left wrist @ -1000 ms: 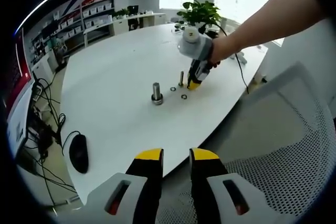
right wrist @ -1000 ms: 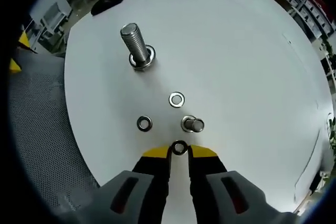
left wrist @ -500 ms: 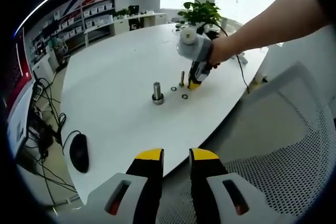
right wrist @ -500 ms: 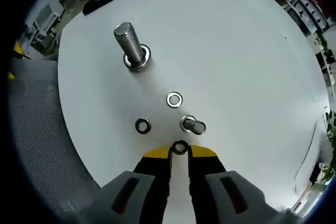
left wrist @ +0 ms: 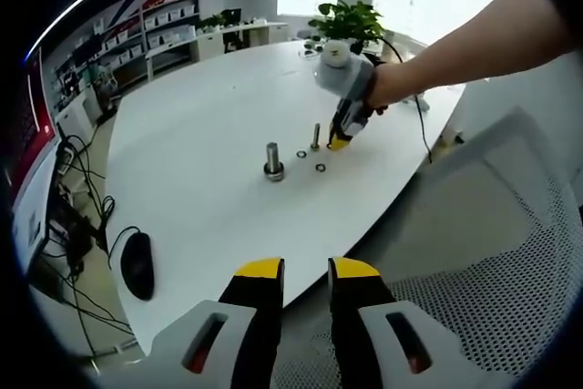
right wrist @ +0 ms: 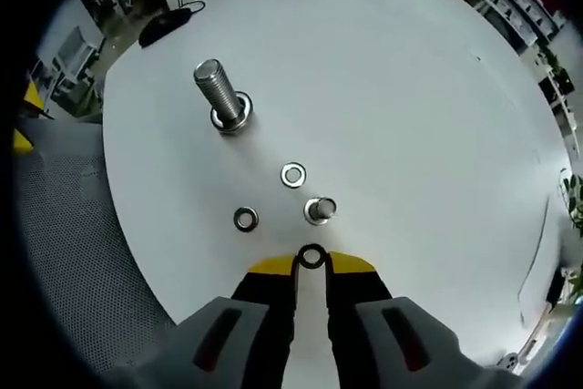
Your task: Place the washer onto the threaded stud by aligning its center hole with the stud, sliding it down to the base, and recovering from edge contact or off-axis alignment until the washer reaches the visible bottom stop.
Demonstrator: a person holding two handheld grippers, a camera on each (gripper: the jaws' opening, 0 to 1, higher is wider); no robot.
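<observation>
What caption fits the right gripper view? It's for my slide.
Right tongs pinch a washer above the small stud; two washers lie on the white table.

Around the small upright threaded stud (right wrist: 319,210) the white round table (right wrist: 410,116) lies open, save two flat steel washers (right wrist: 292,175) and a tall thick bolt (right wrist: 219,97) beyond.

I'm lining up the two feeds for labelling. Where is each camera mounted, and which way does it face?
Left gripper view: rides the left tongs, held off the white table over a mesh chair, looking across at the right tongs and the person's arm.
Right gripper view: rides the right tongs, looking steeply down; a washer sits between their tips.
Shared: large stud, small stud, two loose washers.
</observation>
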